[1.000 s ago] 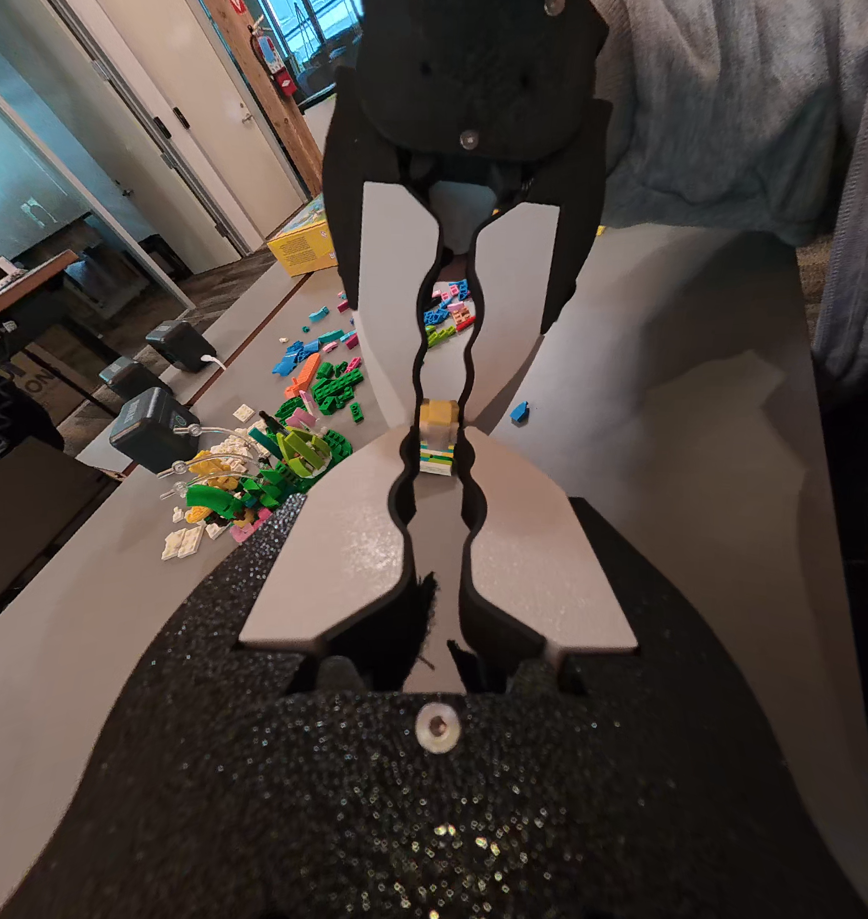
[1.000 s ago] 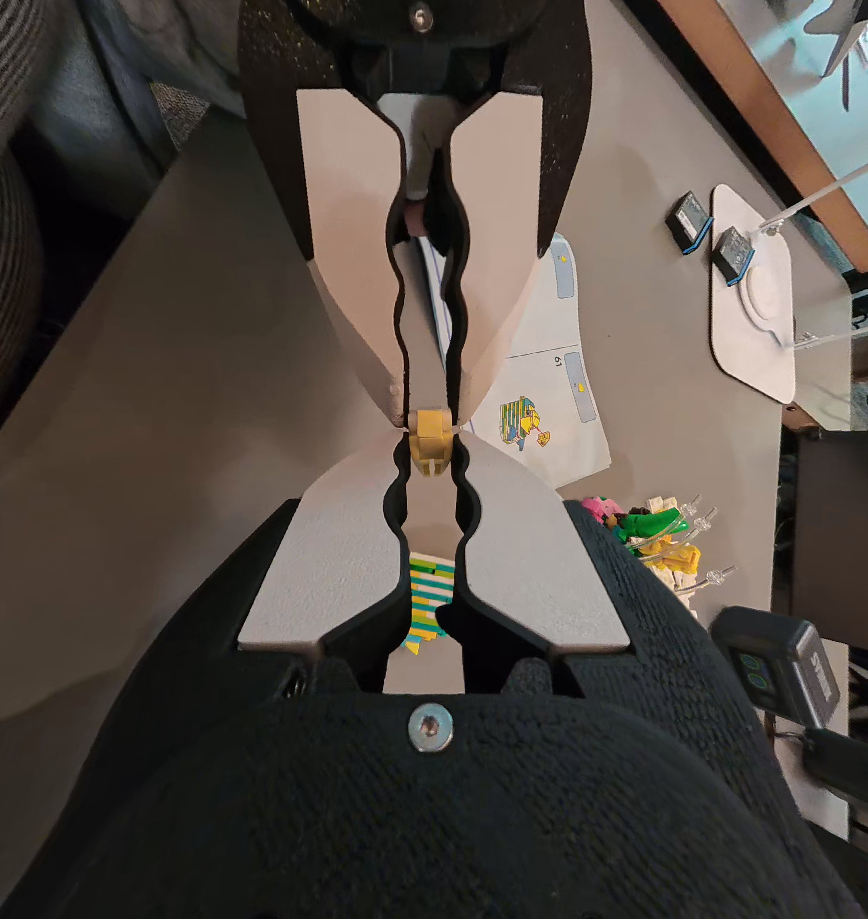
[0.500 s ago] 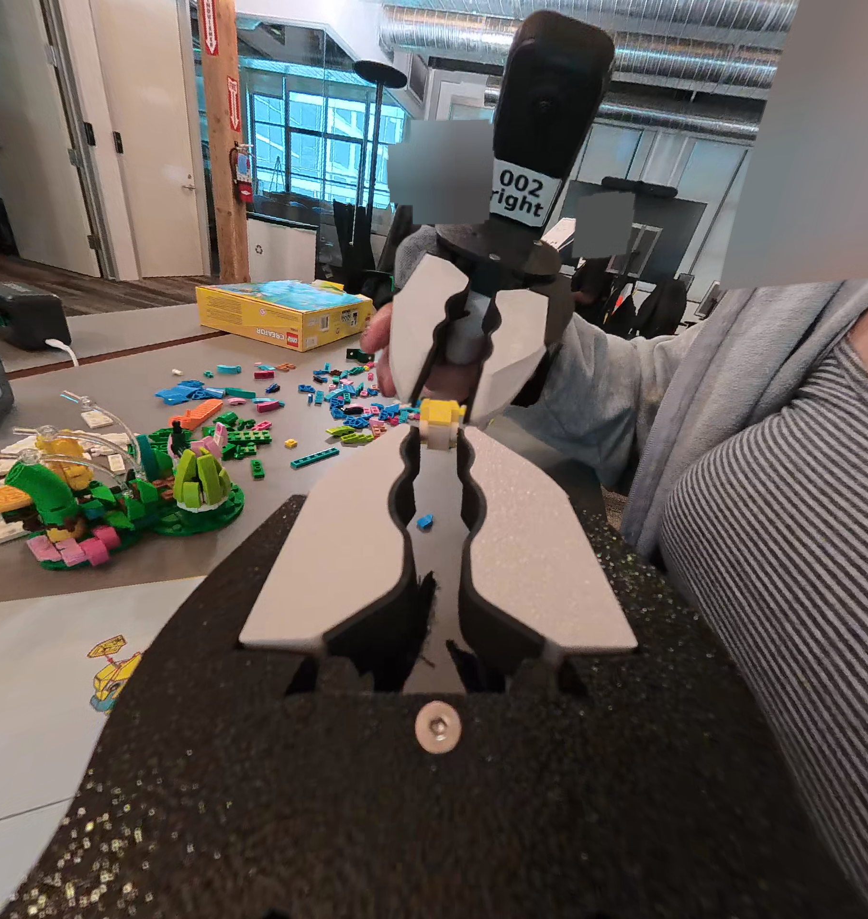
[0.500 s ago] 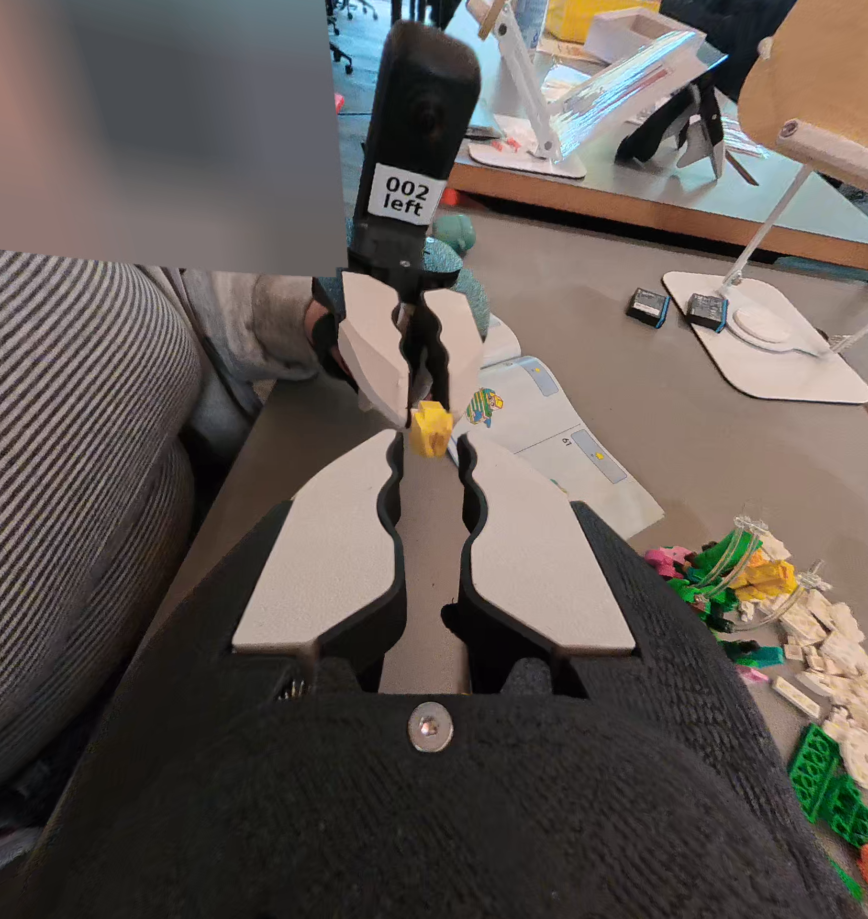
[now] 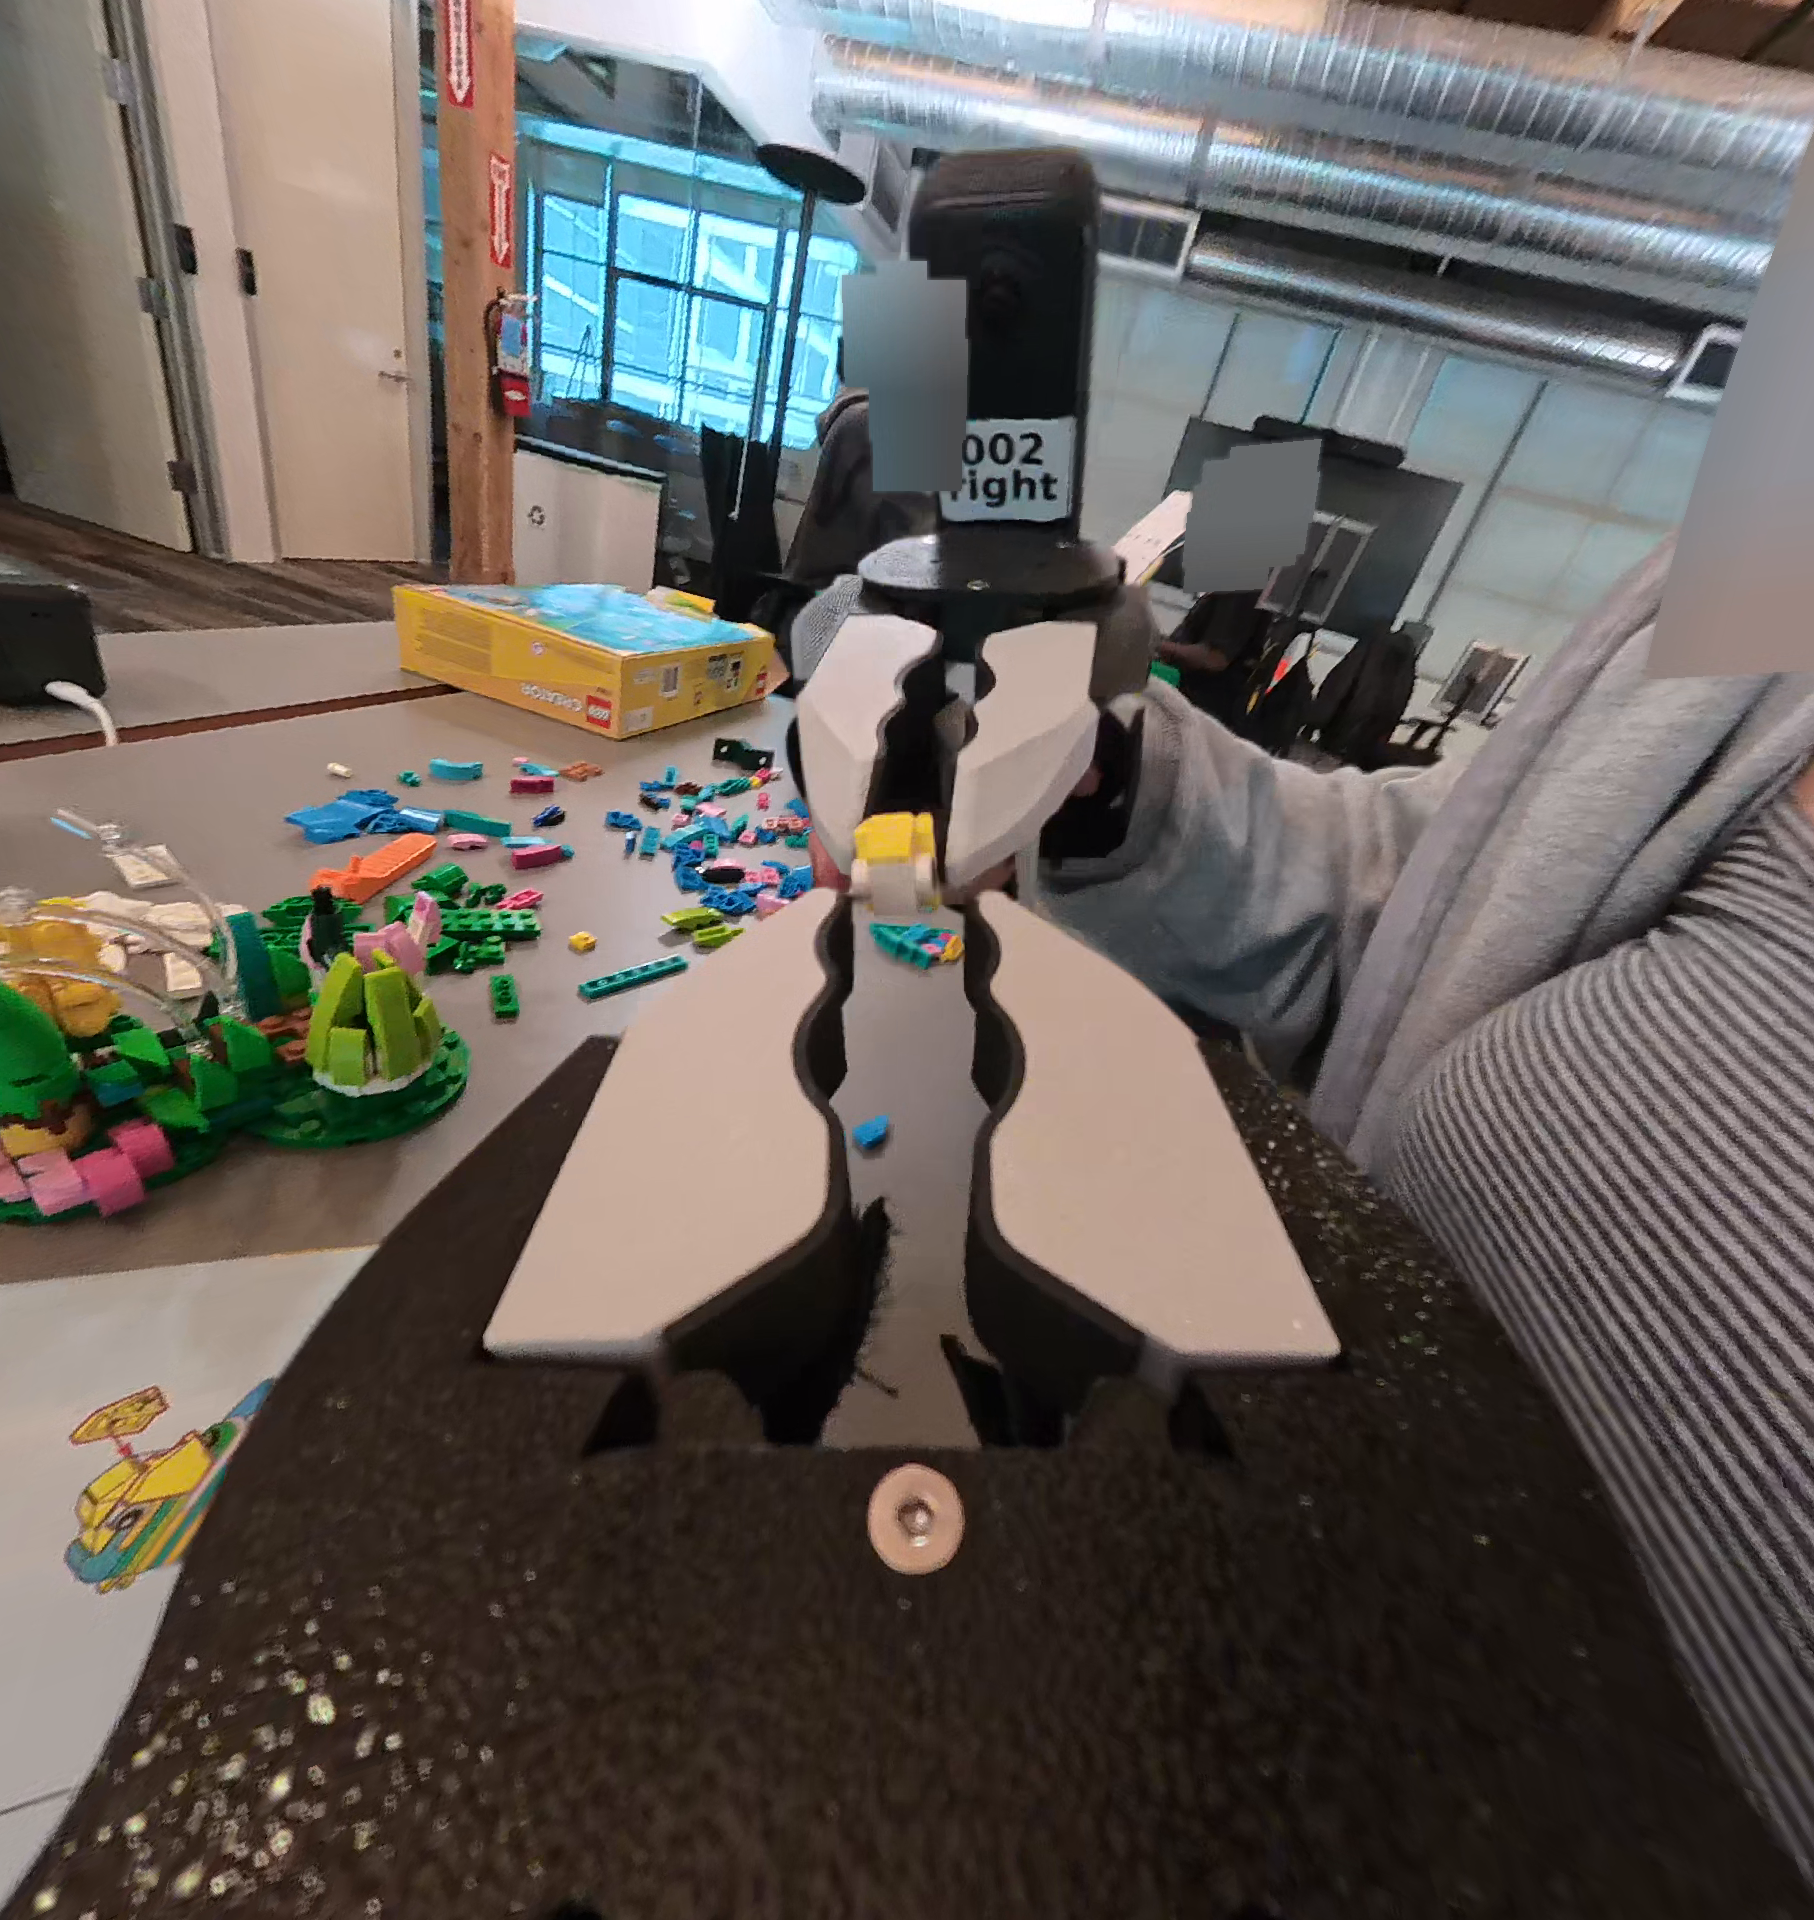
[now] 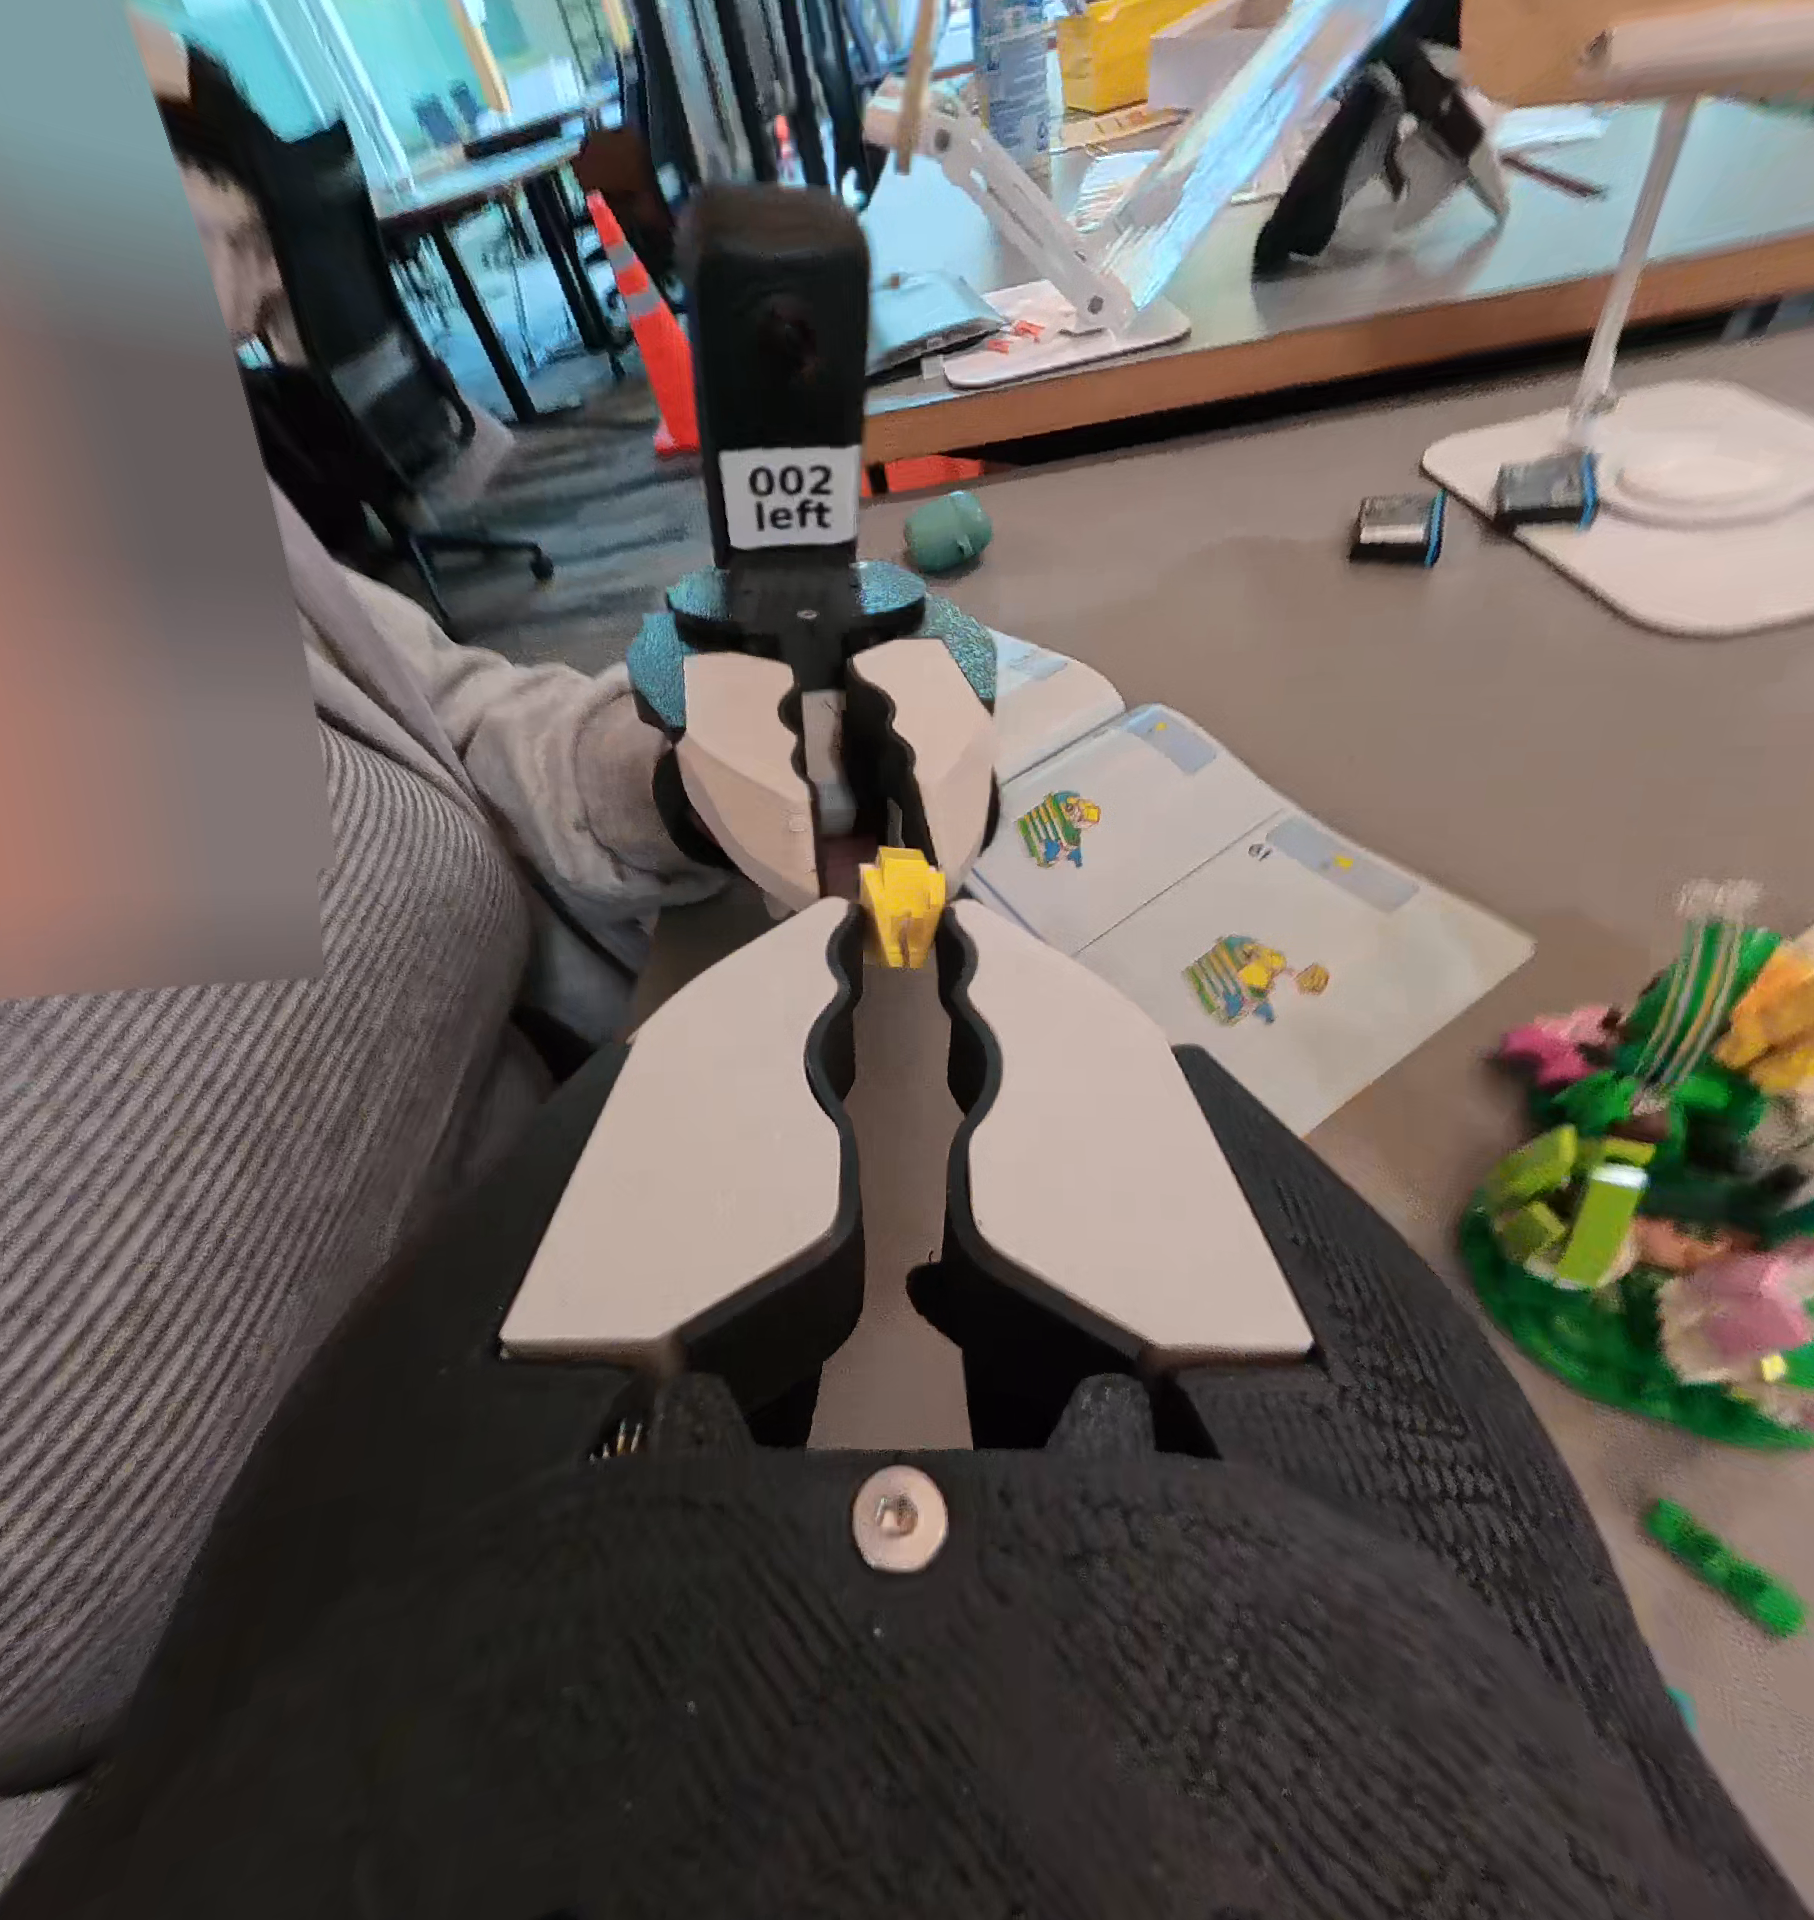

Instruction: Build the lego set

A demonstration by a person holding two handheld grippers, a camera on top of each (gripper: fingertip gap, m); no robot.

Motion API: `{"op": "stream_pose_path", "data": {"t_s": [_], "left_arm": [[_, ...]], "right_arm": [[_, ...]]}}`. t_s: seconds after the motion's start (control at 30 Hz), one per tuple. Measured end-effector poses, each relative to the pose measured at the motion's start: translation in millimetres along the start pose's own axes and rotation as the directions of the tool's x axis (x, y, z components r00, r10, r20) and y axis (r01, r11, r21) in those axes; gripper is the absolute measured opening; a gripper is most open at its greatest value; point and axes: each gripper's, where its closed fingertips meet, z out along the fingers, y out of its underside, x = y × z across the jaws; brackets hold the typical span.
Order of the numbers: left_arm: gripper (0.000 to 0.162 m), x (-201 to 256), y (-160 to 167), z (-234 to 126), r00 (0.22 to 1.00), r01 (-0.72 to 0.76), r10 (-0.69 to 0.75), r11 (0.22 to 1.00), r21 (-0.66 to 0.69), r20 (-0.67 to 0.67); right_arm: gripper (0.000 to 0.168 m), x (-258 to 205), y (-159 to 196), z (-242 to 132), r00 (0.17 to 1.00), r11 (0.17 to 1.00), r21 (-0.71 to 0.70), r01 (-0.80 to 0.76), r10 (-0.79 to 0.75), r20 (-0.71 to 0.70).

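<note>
Grey table (image 5: 207, 790) below – both claws pinch one yellow piece (image 5: 890, 840); its white underside shows only from left wrist

Right tool (image 6: 898, 914) pinching yellow lego piece (image 6: 901, 906), left tool (image 6: 861, 862) tip-to-tip

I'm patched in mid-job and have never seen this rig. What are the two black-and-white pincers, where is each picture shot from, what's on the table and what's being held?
Each pincer is a hand-held two-finger gripper with its own camera looking along its fingers. The left gripper and the right gripper meet tip to tip above the grey table, so each view also shows the other gripper facing it.

Between the tips sits a small yellow and white lego piece. Both grippers look closed on it.

On the table: scattered loose bricks, a half-built green plant model, a yellow box and an open instruction booklet.
</note>
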Motion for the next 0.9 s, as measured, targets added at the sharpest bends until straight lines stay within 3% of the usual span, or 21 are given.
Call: {"op": "stream_pose_path", "data": {"t_s": [0.13, 0.23, 0.37, 0.57, 0.73, 0.9], "left_arm": [[0.024, -10, 11, 3, 0.997, -0.020, 0.025, 0.997, -0.069, 0.071], [0.029, -24, 30, 5, 0.982, -0.070, 0.101, 0.979, -0.189, 0.159], [0.037, -37, 59, 13, 0.964, -0.071, 0.157, 0.930, -0.359, 0.216], [0.052, -61, 92, 34, 0.954, 0.049, 0.108, 0.862, -0.504, 0.278], [0.053, -77, 107, 48, 0.950, 0.133, 0.061, 0.807, -0.576, 0.305], [0.047, -83, 114, 52, 0.942, 0.235, -0.015, 0.745, -0.625, 0.336]], "right_arm": [[0.012, 12, 8, -21, 0.972, 0.971, 0.052, -0.231, 0.229, 0.049], [0.012, 26, 19, -35, 0.954, 0.951, 0.079, -0.299, 0.298, 0.019], [0.012, 52, 44, -51, 0.973, 0.992, 0.007, -0.127, 0.126, -0.194], [0.012, 81, 56, -64, 0.893, 0.987, -0.083, 0.136, -0.159, -0.422], [0.012, 85, 53, -76, 0.810, 0.953, -0.083, 0.291, -0.292, -0.509], [0.012, 81, 49, -84, 0.814, 0.952, 0.002, 0.306, -0.261, -0.519]]}}
